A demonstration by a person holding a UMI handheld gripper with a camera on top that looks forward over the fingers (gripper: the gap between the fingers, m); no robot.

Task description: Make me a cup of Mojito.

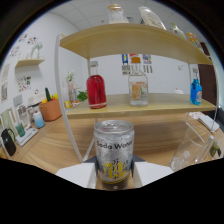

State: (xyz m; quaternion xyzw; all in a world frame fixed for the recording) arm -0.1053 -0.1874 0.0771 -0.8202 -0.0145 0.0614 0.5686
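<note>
Your tool (114, 176) grips the soda water can (114, 152) upright between both fingers, so nothing spills before pouring. Just ahead to the right stands a clear glass (186, 150) on the desk (50, 145). Beyond, the shelf (150, 104) holds a red bottle (96, 91).

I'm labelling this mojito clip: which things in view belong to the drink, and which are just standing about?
Likely for the drink:
- soda water can, held between the fingers of the gripper
- clear glass beside the can
- red bottle and clear jar on the shelf, possibly

Just about:
- blue bottle
- potted cactus
</note>
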